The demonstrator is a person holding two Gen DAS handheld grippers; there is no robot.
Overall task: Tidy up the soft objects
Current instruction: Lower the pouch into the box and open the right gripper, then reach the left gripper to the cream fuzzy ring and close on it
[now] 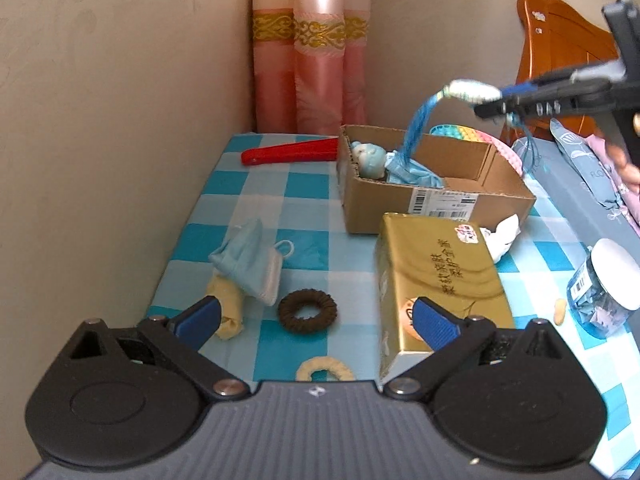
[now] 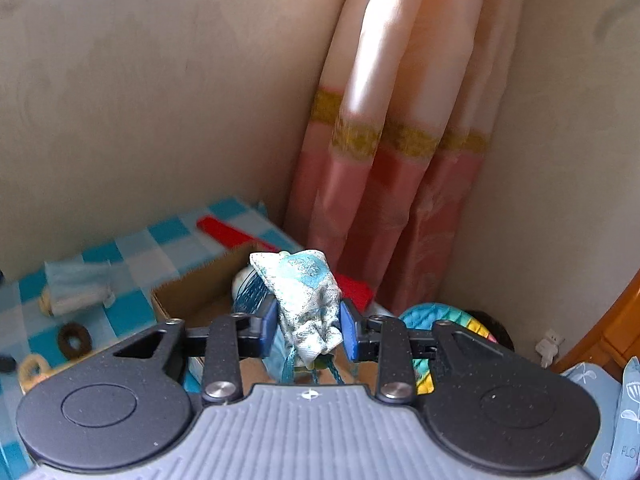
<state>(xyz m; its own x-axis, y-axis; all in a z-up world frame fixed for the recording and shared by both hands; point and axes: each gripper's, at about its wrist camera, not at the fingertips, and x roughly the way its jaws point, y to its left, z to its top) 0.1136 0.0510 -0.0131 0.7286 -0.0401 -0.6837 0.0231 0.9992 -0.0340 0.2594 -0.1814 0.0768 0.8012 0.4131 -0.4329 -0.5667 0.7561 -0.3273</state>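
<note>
The right gripper (image 2: 307,330) carries a small brocade sachet, pale blue and silver fabric with a blue thread tassel (image 2: 305,296). It sits between the blue fingers (image 2: 347,330), which stand narrow; the pad on the left of the view touches the cloth, while whether the other pad presses cannot be told. The sachet hangs above the open brown cardboard box (image 1: 436,200), and the tassel trails down into it.

Handling judgement:
- The sachet appears light and soft. It crumples under the pads rather than resisting them.
- The woven surface offers friction, so slip is unlikely; the loose tassel threads can snag on the fingers.
- Grasp across the padded body, not the tassel.

The left gripper (image 1: 316,318) has its fingers spread wide, with nothing between them. It hovers above the blue-and-white checked bench (image 1: 304,196). Below it lie:
- a dark brown knitted hair ring (image 1: 307,310);
- a folded light blue face mask (image 1: 250,266), overlapping a cream fabric scrunchie (image 1: 228,308);
- a cream ring (image 1: 325,369) at the near edge.

These items look light and limp. Pinch the hair ring across one side of its band; take the mask at the thick folded edge, not the ear loop. The gold rectangular carton (image 1: 436,280) is rigid and, by judgement, not part of the sorting.
</note>
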